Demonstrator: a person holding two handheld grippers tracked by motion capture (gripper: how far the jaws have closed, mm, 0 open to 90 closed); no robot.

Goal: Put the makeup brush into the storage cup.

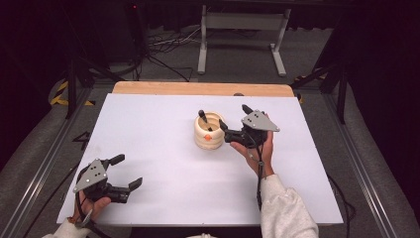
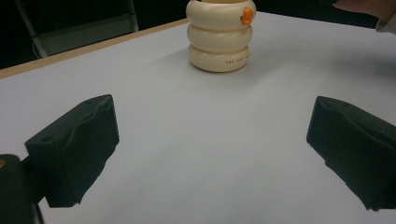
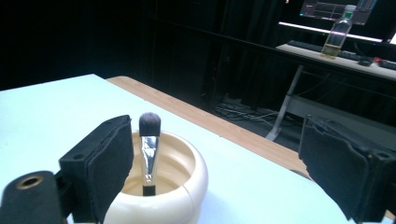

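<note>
Makeup brush stands upright in the ringed holder, just beside the right gripper, jaws released; left gripper, also released, lies well apart near the counter's front-left corner.

Brush upright in holder, mid-table; right gripper just beside it

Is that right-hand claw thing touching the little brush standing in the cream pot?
Apart. In the right gripper view the right gripper stands open, jaws wide, and the brush stands in the cream pot with a visible gap beside the near jaw's pad.
</note>
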